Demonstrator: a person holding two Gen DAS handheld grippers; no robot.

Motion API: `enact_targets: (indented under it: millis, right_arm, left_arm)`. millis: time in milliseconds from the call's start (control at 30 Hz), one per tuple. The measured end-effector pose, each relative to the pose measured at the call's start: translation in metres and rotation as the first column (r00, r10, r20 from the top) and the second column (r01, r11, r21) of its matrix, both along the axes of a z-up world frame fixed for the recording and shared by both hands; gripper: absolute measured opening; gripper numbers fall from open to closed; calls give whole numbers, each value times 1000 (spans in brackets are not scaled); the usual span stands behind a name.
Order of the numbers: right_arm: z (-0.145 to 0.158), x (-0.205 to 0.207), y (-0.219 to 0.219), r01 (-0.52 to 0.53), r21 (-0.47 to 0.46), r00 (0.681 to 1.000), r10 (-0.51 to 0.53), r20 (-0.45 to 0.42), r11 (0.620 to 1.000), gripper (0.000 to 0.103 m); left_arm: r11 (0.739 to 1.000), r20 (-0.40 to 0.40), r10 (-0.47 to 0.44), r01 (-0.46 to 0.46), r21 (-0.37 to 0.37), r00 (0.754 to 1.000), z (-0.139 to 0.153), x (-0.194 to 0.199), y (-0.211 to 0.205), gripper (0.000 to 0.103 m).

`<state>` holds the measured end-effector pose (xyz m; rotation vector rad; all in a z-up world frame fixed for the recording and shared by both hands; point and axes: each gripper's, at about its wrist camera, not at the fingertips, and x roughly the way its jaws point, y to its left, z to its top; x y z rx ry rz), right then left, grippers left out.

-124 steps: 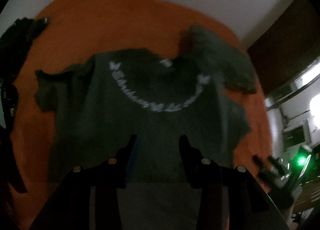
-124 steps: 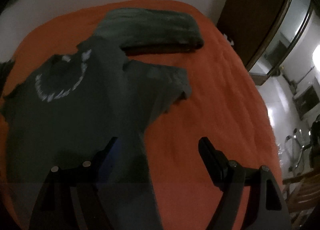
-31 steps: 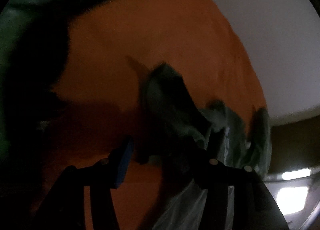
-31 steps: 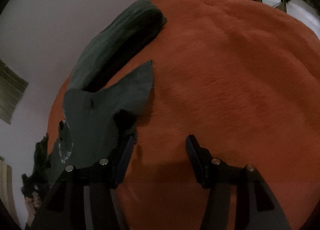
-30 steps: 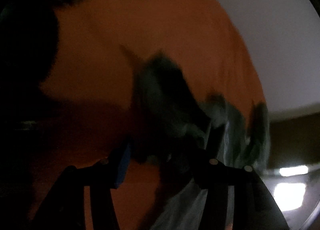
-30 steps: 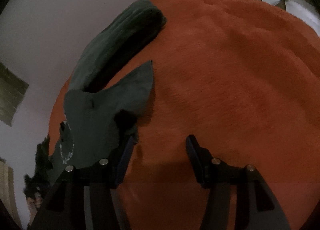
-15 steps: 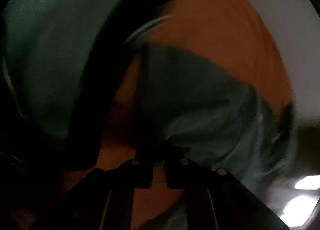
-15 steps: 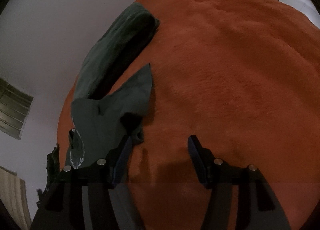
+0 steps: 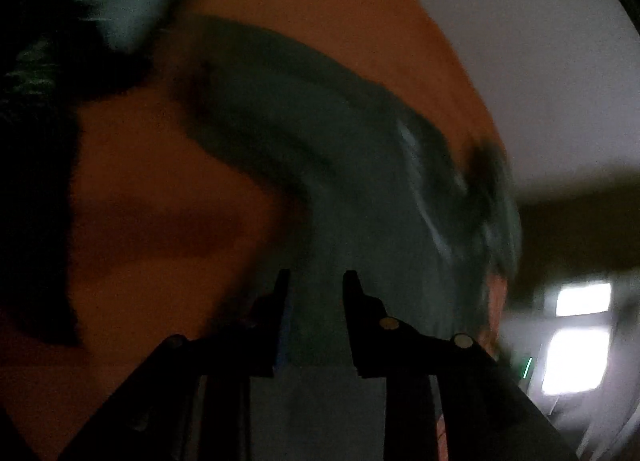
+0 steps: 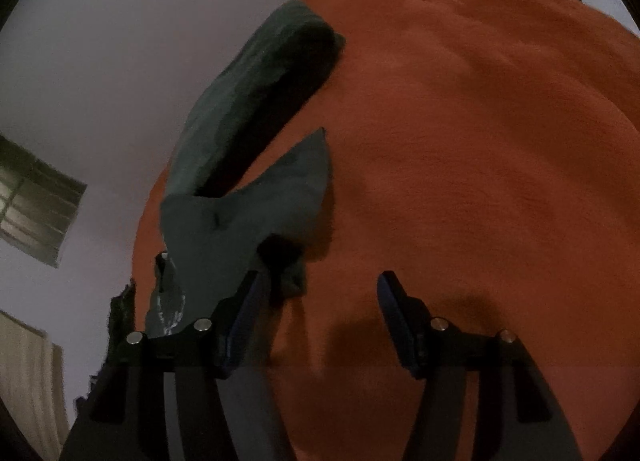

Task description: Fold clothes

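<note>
Dim fisheye views of a dark green T-shirt (image 9: 360,189) lying on an orange bed cover (image 10: 480,141). In the left wrist view, blurred by motion, the shirt fills the centre and runs down between the fingers of the left tool (image 9: 314,285), whose jaws stand a narrow gap apart with cloth seen between them; whether they pinch the fabric cannot be told. In the right wrist view the right tool (image 10: 316,285) stands with its jaws wide apart over bare cover at lower centre, holding nothing; its left finger lies against the shirt's edge, where a pointed sleeve (image 10: 296,181) lies flat at centre left. Behind it, toward the upper left, sits a folded dark garment (image 10: 260,81), a thick neat bundle. The shirt appears light, limp and non-slippery against the plush cover: it will drape, crease and drag, not hold a shape, so it is best pinched at a hem, a shoulder seam or a sleeve edge, where doubled cloth gives a firm bite. Judged from this pose, the shirt lies partly spread, not yet a compact fold.
</note>
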<state>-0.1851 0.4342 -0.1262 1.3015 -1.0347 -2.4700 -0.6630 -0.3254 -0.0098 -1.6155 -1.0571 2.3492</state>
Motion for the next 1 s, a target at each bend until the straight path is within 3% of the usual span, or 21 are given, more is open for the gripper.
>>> enact_targets:
  millis: [67, 133, 167, 200, 267, 367, 433, 467, 500, 533, 567, 600, 633, 733, 867, 933, 1000]
  right_arm:
    - [3, -16, -4, -22, 0, 999, 22, -31, 1000, 57]
    - [3, -34, -10, -35, 5, 999, 35, -35, 999, 55]
    - [1, -40, -14, -42, -8, 998, 42, -47, 999, 43]
    - [-1, -46, -17, -51, -25, 997, 49, -63, 998, 26]
    - [-1, -60, -32, -75, 3, 997, 75, -35, 997, 14]
    - [28, -62, -53, -76, 66, 993, 81, -83, 995, 11]
    - [50, -60, -72, -74, 198, 995, 87, -57, 977, 11]
    - [59, -60, -85, -102, 280, 993, 113, -27, 955, 12]
    - [60, -61, -101, -198, 337, 980, 198, 34, 920, 14]
    - [59, -63, -117, -311, 379, 950, 293, 106, 872, 20]
    - [58, -64, -133, -420, 410, 908, 379, 181, 810, 42]
    - [52, -64, -143, -516, 398, 856, 447, 259, 759, 46]
    - [50, -64, -141, -529, 360, 848, 457, 269, 768, 46]
    - [50, -58, -110, -418, 248, 905, 376, 201, 874, 49]
    - [62, -42, -78, -296, 213, 955, 294, 40, 931, 49]
    - [62, -35, -57, -167, 201, 986, 169, 9, 965, 49]
    - [50, -31, -32, -24, 150, 998, 16, 56, 988, 49]
  left_arm:
    - [988, -20, -138, 137, -69, 990, -9, -2, 44, 26]
    - [956, -7, -259, 255, -142, 966, -24, -6, 84, 26]
    - [944, 23, -286, 286, -165, 958, -34, -7, 94, 26]
    - [934, 54, -303, 307, -185, 952, -45, -8, 101, 26]
    - [931, 98, -287, 302, -206, 953, -65, -9, 107, 26]
    - [943, 87, -262, 274, -190, 961, -73, -8, 104, 26]
    - [944, 77, -264, 274, -186, 962, -73, -4, 103, 26]
    - [942, 69, -268, 276, -192, 961, -73, -2, 103, 26]
    - [936, 56, -277, 283, -210, 959, -72, 1, 104, 26]
    - [930, 43, -287, 289, -227, 957, -72, 3, 106, 26]
    - [923, 31, -297, 295, -245, 954, -71, 6, 107, 26]
    - [917, 19, -307, 301, -263, 952, -71, 8, 109, 26]
    - [909, 7, -317, 306, -281, 948, -70, 11, 110, 26]
    - [886, -27, -348, 320, -335, 937, -69, 19, 115, 26]
    - [873, -55, -359, 314, -374, 932, -69, 27, 117, 26]
    - [871, -69, -361, 310, -381, 930, -69, 29, 117, 26]
    - [881, -99, -351, 293, -371, 931, -69, 35, 111, 26]
